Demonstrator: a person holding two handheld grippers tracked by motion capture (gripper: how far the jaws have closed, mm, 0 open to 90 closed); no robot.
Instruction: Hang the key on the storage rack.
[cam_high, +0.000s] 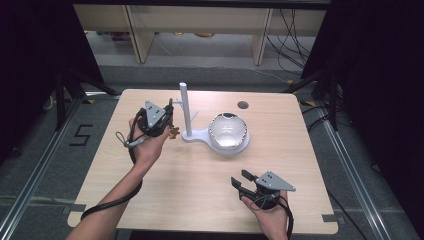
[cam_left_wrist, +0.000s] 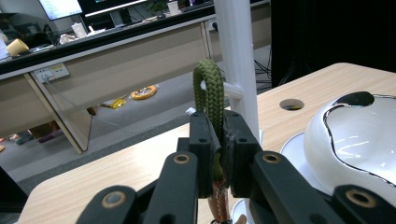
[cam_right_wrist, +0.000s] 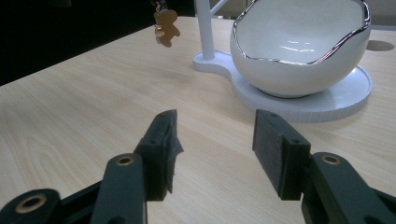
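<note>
My left gripper (cam_high: 169, 118) (cam_left_wrist: 218, 140) is shut on an olive green braided cord loop (cam_left_wrist: 209, 91), held just left of the white stand's upright post (cam_high: 185, 107) (cam_left_wrist: 238, 56). A small gingerbread-man charm (cam_high: 174, 132) (cam_right_wrist: 166, 27) hangs from the cord below the jaws, above the table. The white egg-shaped bowl (cam_high: 228, 131) (cam_right_wrist: 299, 51) with a silver rim sits on the stand's round base (cam_right_wrist: 327, 100). My right gripper (cam_high: 240, 180) (cam_right_wrist: 215, 140) is open near the table's front right, its jaws apart with nothing between them.
The light wood table (cam_high: 200, 195) has a round cable hole (cam_high: 243, 105) (cam_left_wrist: 291, 103) at the back right. Beyond it are a grey floor, desk legs and cables. Dark curtains flank both sides.
</note>
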